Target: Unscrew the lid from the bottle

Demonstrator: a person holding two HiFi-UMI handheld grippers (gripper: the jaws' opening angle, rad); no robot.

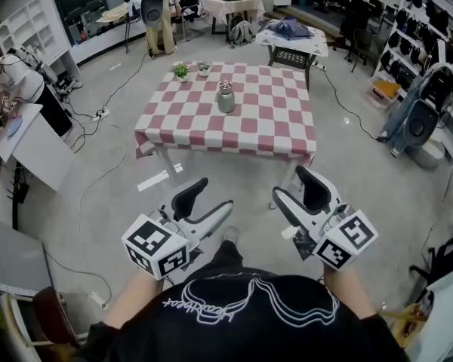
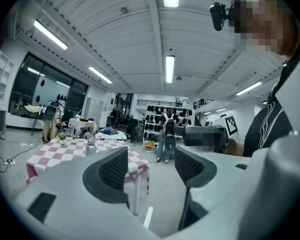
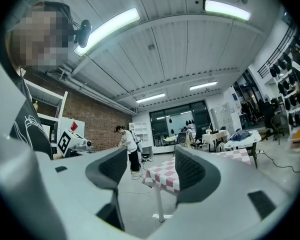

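Head view looks down on a pale grey floor where a table [image 1: 245,127] in a red-and-white checked cloth stands ahead. It carries two small potted plants [image 1: 182,71] at its far left and a grey metal bottle with a silver lid [image 1: 226,96] near the middle. The left gripper [image 1: 211,196] and the right gripper [image 1: 289,183] are level by the person's body, jaws wide apart and empty, well short of the bottle.

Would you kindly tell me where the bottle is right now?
In the head view, the bottle stands on the checked table, right of two potted plants.
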